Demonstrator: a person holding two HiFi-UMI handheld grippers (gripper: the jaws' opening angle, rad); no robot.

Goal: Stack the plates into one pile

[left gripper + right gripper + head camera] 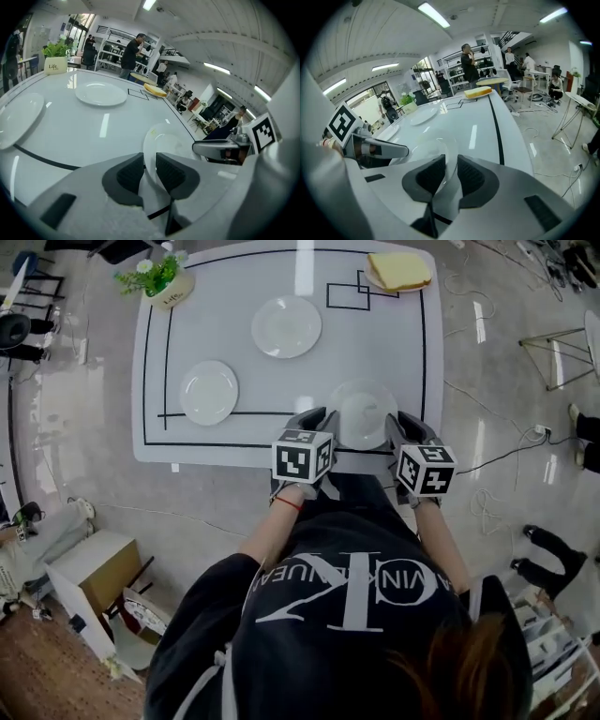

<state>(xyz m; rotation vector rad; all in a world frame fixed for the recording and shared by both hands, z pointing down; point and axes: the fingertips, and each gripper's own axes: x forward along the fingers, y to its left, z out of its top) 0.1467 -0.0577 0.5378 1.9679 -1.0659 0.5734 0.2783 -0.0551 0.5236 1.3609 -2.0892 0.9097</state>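
Seen from overhead, a person in a dark shirt stands at the near edge of a white table (394, 343) marked with black lines, holding a two-jaw gripper in each hand. Three white plates lie on the table, all apart from one another. The near plate (364, 409) is at the table's front edge, right between the two grippers. The left gripper (317, 420) has its jaws drawn narrow onto that plate's left rim, with the thin rim pinched between the dark ribbed pads (174, 172). The right gripper (405, 426) grips the opposite rim in the same way. Whether the plate is lifted clear of the table cannot be told. The left plate (208, 392) lies further left, and the far plate (286, 326) lies beyond it near the table's middle. A potted plant (161, 279) stands at the far left corner, and a yellow block (398, 268) rests at the far right.
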